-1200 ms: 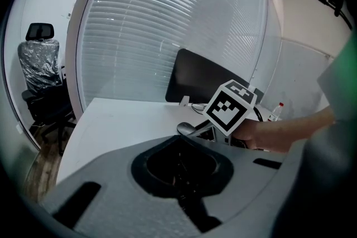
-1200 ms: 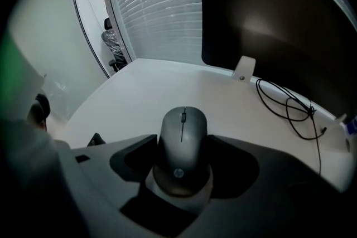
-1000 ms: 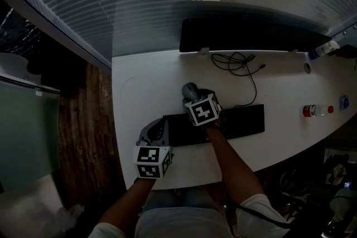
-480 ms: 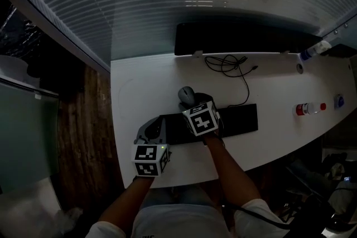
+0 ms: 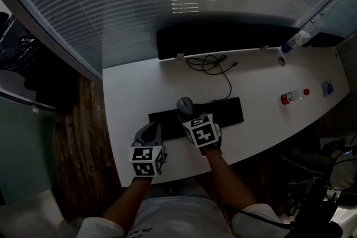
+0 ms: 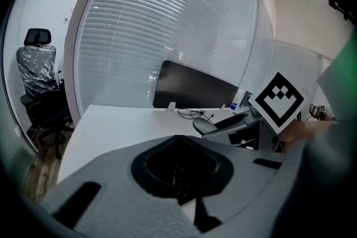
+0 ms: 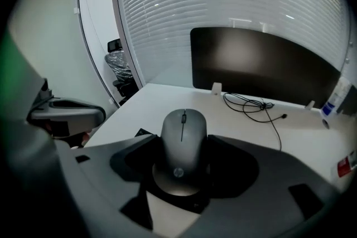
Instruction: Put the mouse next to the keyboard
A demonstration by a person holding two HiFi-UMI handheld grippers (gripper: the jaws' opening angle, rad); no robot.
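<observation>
A grey mouse (image 7: 183,145) sits between the jaws of my right gripper (image 7: 183,139), whose dark pads press on both its sides. In the head view the mouse (image 5: 184,104) is at the far edge of the black keyboard (image 5: 226,111), toward its left end. My right gripper (image 5: 187,113) reaches across the keyboard from the near side. My left gripper (image 5: 150,130) rests by the keyboard's left end with its jaws together and nothing between them. In its own view the left gripper (image 6: 178,139) is shut and empty.
A black monitor (image 5: 223,39) stands at the back of the white desk (image 5: 128,92), with a coiled black cable (image 5: 209,64) in front of it. A red-capped bottle (image 5: 293,96) lies at the right. An office chair (image 6: 36,81) stands beyond the desk's left end.
The head view has shifted, so the desk sits higher and smaller. My right gripper with the mouse has drawn back toward me, nearer the keyboard's far edge. The left gripper stays put.
</observation>
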